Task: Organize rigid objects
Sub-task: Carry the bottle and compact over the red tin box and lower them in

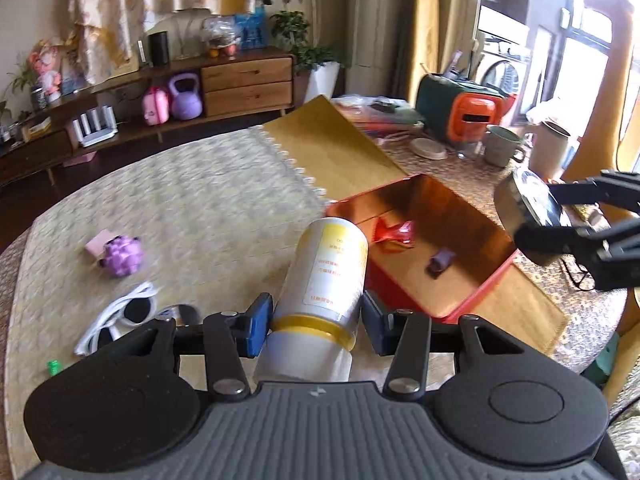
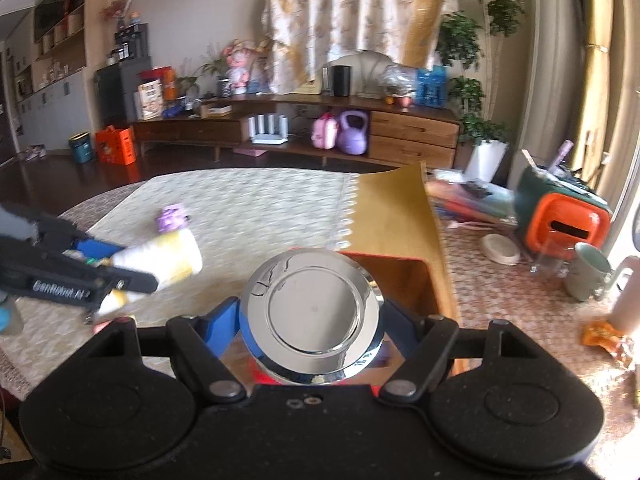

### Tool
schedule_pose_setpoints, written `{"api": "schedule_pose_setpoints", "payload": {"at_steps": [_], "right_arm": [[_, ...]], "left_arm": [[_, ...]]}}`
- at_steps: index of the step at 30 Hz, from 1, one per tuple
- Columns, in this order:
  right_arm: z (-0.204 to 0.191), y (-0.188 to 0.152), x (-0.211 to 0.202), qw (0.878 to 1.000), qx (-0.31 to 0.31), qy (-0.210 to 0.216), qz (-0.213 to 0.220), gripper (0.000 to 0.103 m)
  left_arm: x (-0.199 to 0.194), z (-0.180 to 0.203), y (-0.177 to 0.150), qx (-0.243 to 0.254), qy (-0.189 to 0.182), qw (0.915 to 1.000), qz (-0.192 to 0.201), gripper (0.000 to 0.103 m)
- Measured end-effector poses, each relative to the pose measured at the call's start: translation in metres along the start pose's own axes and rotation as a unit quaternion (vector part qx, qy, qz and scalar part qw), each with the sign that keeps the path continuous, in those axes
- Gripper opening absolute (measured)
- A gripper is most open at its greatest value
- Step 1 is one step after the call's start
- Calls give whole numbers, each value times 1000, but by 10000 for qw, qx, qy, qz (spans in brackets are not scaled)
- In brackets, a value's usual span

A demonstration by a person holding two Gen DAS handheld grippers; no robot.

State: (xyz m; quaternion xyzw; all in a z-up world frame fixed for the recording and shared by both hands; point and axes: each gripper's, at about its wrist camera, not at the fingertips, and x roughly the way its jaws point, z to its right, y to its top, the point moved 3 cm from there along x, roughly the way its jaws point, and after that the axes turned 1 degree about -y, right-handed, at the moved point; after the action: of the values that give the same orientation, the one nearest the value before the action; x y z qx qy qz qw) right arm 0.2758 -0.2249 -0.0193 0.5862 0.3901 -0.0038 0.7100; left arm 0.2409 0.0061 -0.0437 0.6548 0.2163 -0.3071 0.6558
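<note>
Left gripper (image 1: 316, 316) clamps one bottle (image 1: 326, 268); right gripper (image 2: 314, 320) clamps one chrome lid (image 2: 312, 312)

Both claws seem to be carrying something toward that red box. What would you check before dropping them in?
1. Left gripper jaws clamp the yellow-and-white bottle: ok.
2. Right gripper jaws clamp the shiny metal lid: ok.
3. Red box open on top: ok.
4. Free floor beside the red wrapper and purple piece: ok.
5. Bottle over the box: not ok, at its near-left edge.
6. Grippers apart: ok.
</note>
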Motion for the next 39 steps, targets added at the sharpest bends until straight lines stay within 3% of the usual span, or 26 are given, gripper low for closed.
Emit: {"api": "schedule_pose_setpoints", "payload": {"at_steps": [11,17,28,31,39], "right_arm": [[52,-9,24,9993,283,-174,-167,76],[72,-6,49,9982,500,-162,-288,76],[78,0,103,9970,553,-63,-533,76],[76,-1,115,9967,514,-48,-626,76],[71,-7,142,9957,470,-48,-801,76]], "left_arm": [[48,57,21,116,-277,9993,-233,47],[81,85,32,305,-225,9986,-362,47],[137,94,40,-75,-105,9976,-681,44],[146,97,40,-41,-53,9975,-697,36],[154,95,36,-8,-85,9976,-693,36]]}}
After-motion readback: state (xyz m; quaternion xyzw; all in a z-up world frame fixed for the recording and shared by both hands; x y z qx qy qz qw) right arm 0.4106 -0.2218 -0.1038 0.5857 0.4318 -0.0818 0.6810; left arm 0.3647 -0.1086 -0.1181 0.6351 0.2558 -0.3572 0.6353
